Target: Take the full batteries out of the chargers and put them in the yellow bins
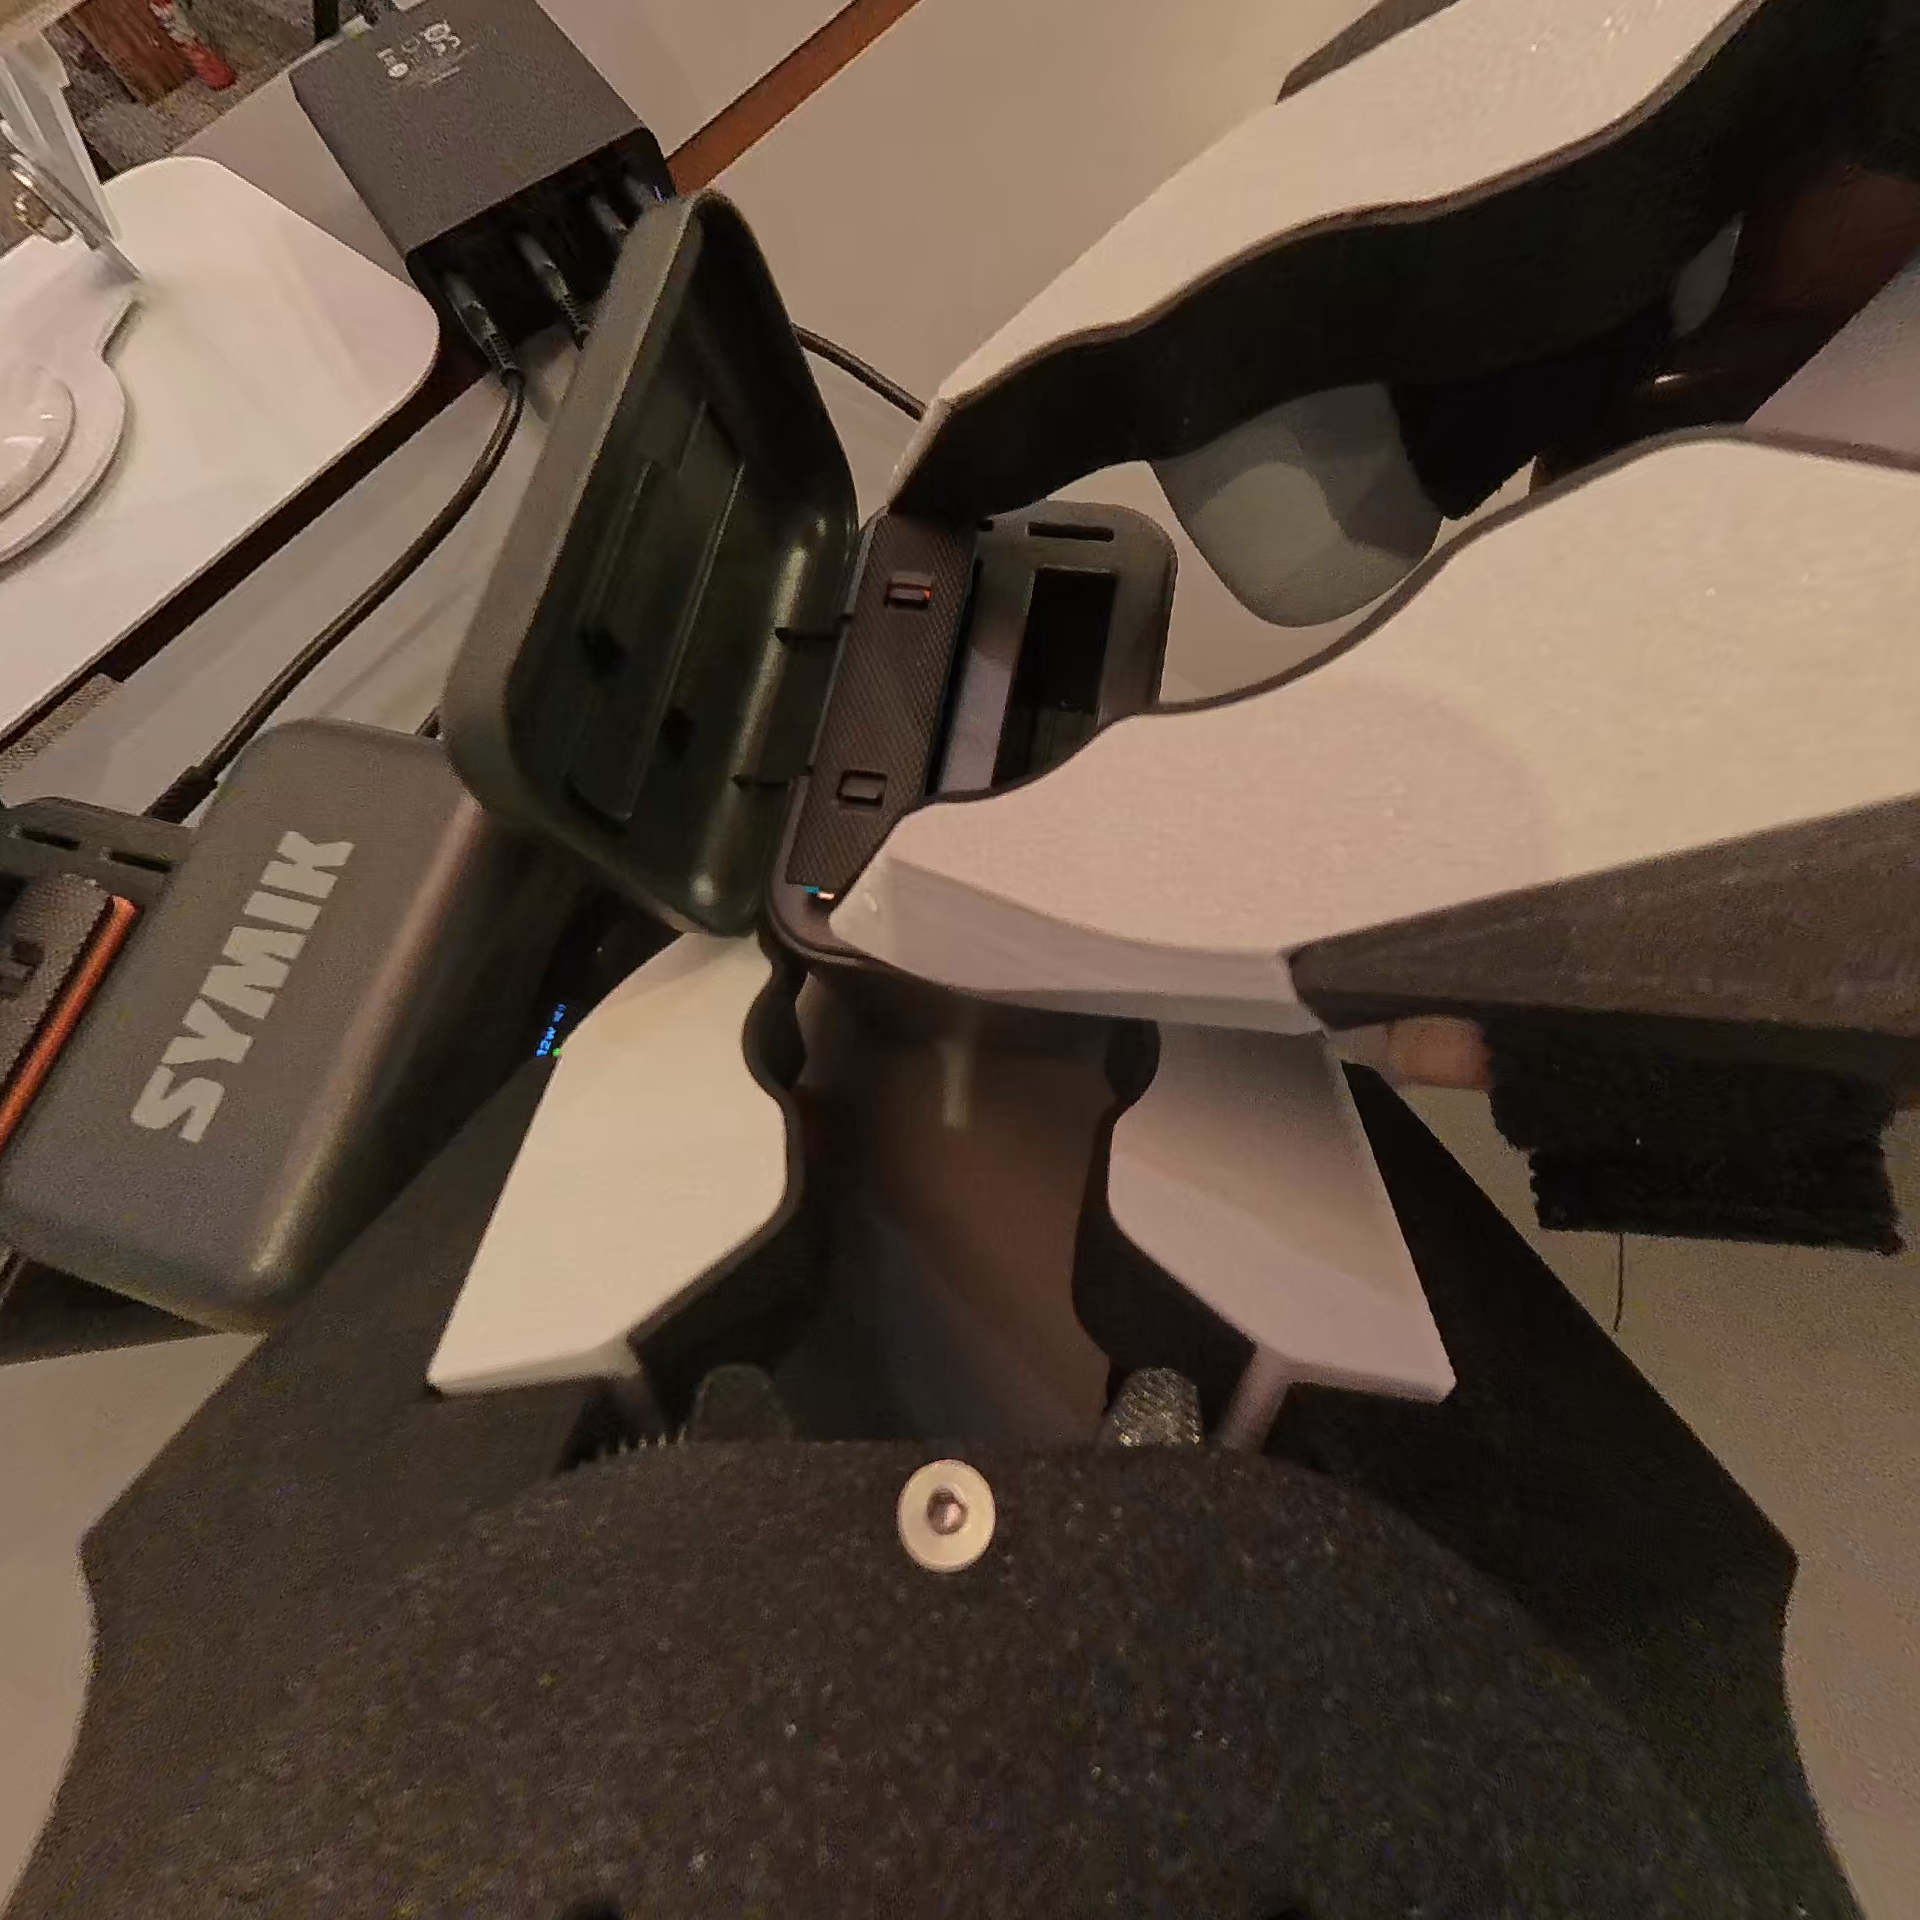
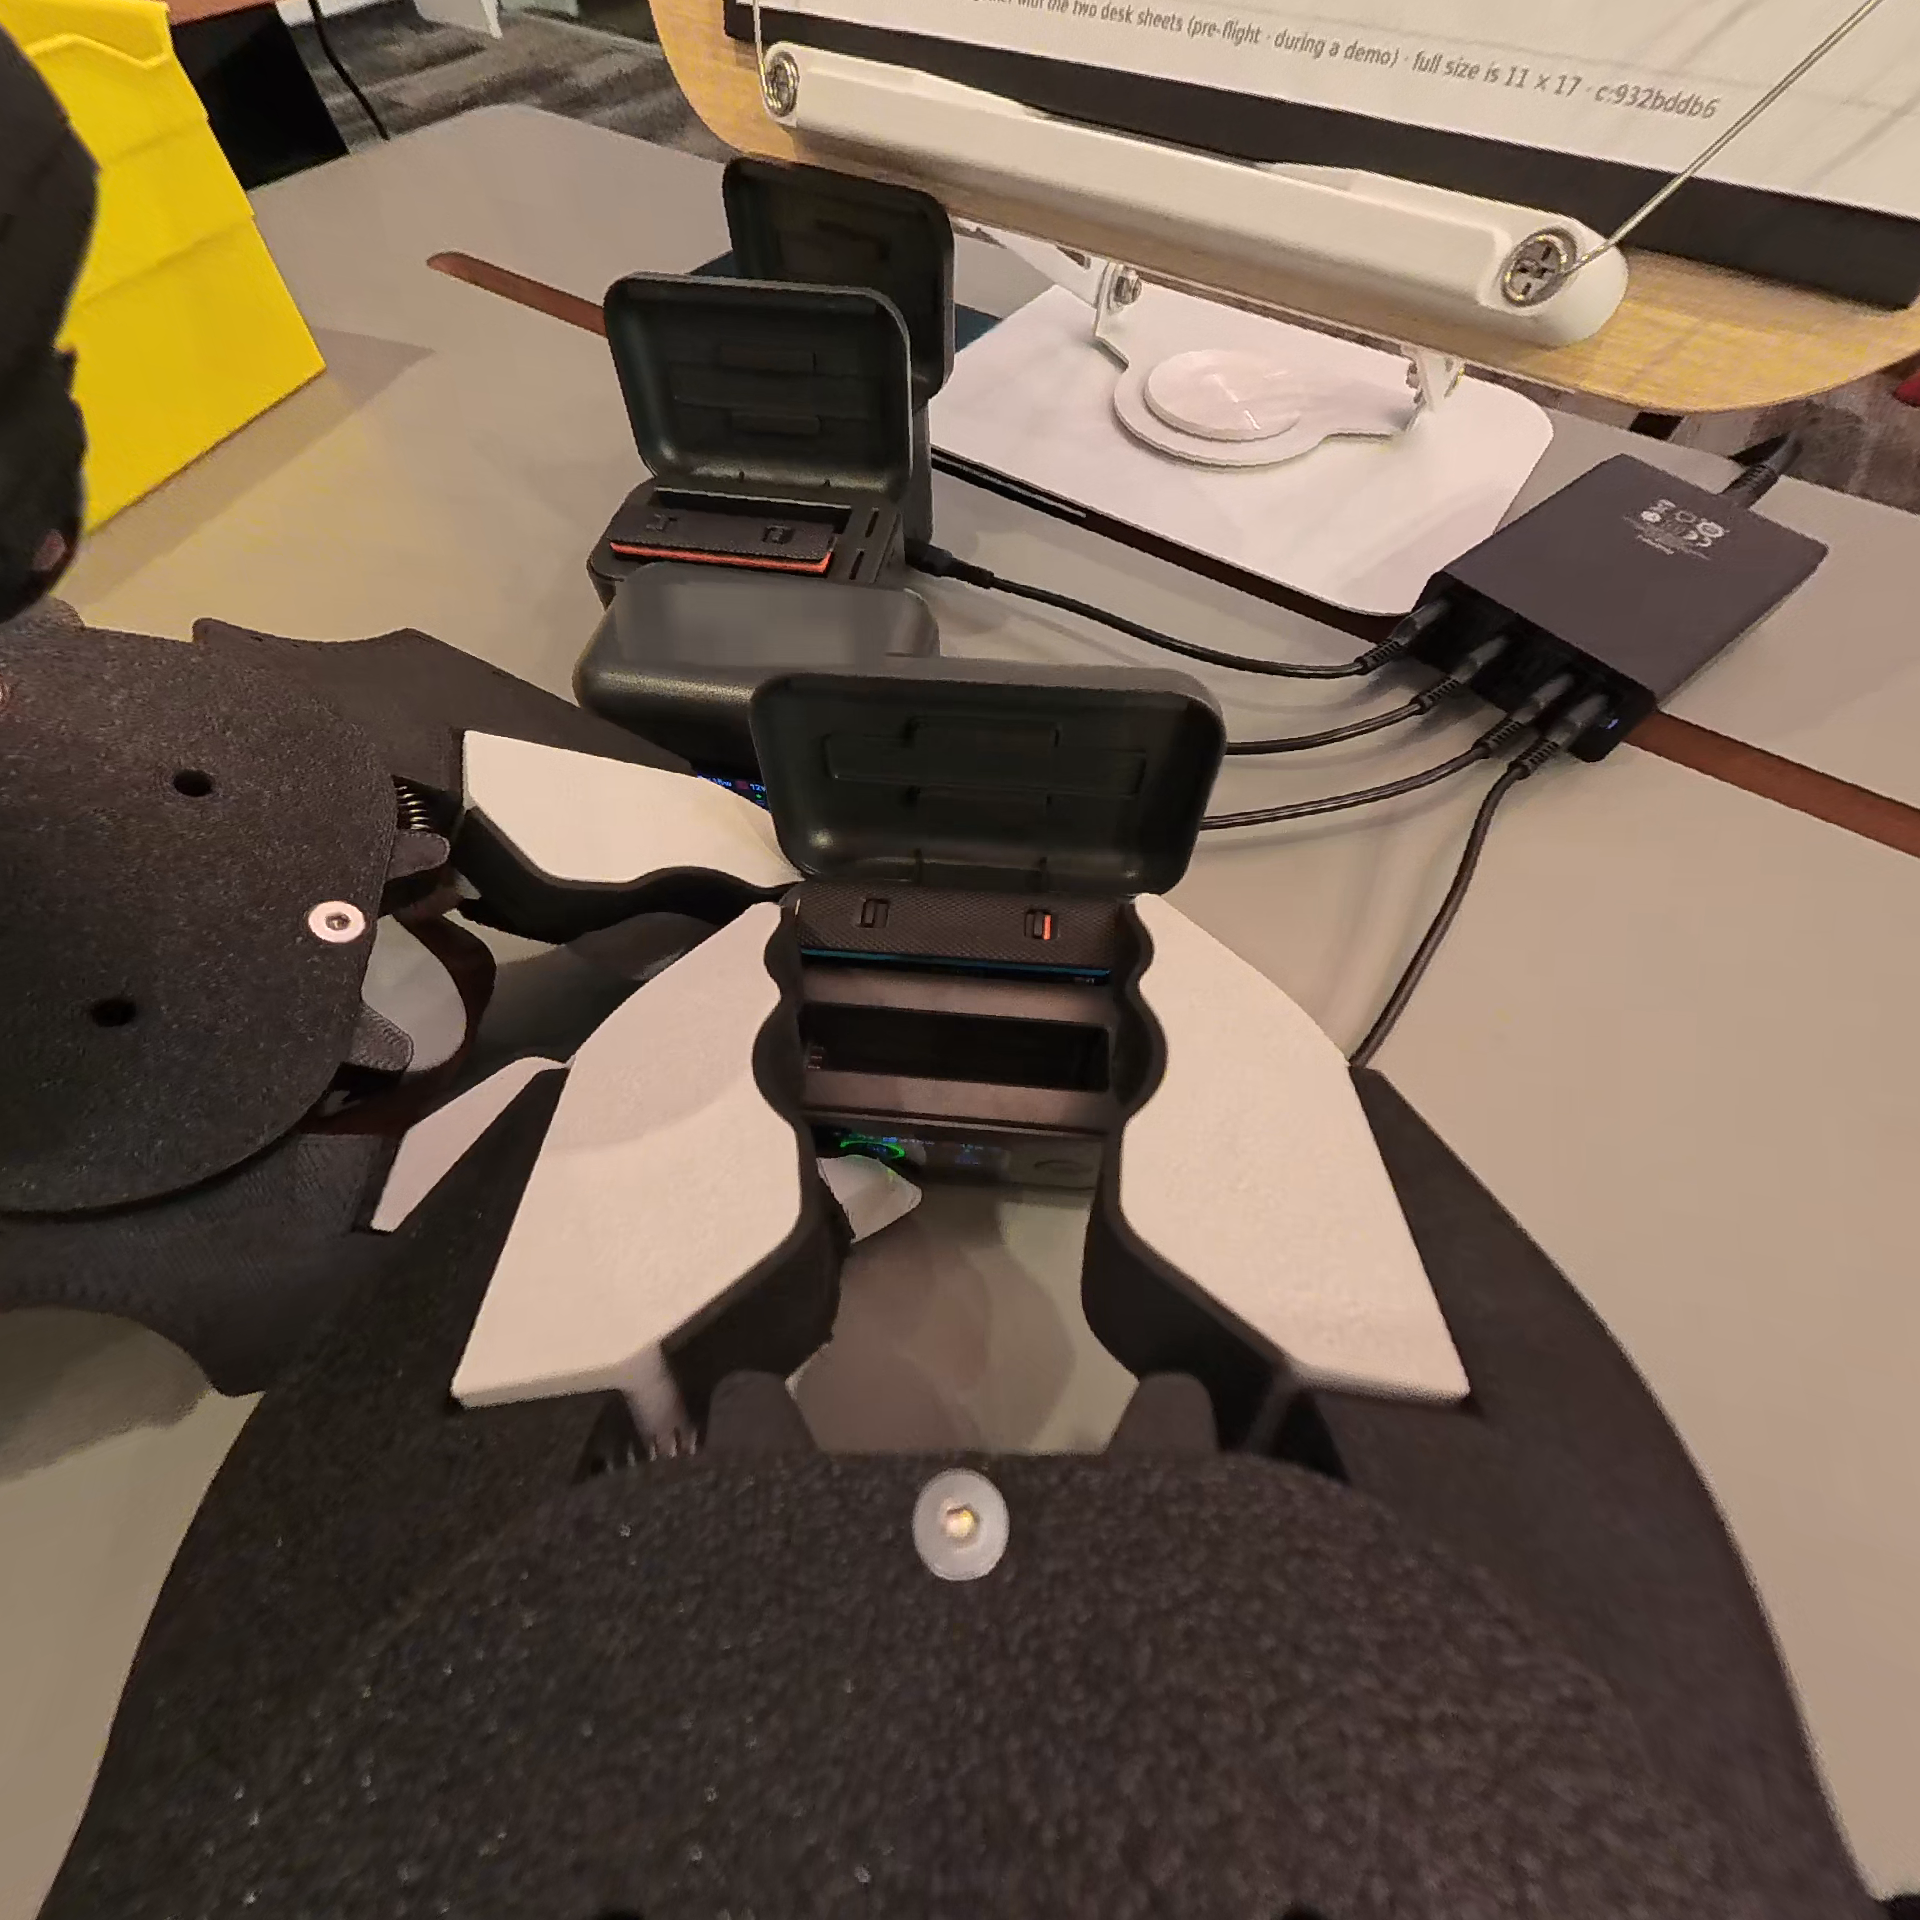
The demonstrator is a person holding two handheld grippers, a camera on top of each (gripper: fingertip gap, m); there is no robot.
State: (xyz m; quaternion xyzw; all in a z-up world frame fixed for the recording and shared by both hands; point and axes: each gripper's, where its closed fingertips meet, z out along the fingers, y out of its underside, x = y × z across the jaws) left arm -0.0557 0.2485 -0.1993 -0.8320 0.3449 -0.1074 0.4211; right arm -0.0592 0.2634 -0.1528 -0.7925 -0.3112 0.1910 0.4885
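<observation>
A black charger [image 2: 966,1153] stands with its lid [image 2: 987,779] open. A black battery with a blue edge [image 2: 956,925] sits in its back slot, and the front slot [image 2: 956,1049] is empty. My right gripper [image 2: 956,966] is over the charger, its fingers pressed on the battery's two ends. In the left wrist view it [image 1: 883,707] comes in from the right onto the same battery [image 1: 894,665], beside the raised lid [image 1: 665,582]. My left gripper [image 1: 956,1029] is shut on the charger's left end, also seen in the right wrist view [image 2: 665,914]. A yellow bin [image 2: 177,270] stands far left.
Behind are a closed charger [image 2: 748,655], an open one holding an orange-edged battery [image 2: 727,551], and a third open one [image 2: 831,239]. Cables [image 2: 1299,738] run right to a black power hub [image 2: 1621,592]. A white stand base [image 2: 1226,405] and a board lie behind. About 5 centimetres separates my left fingertips from my right.
</observation>
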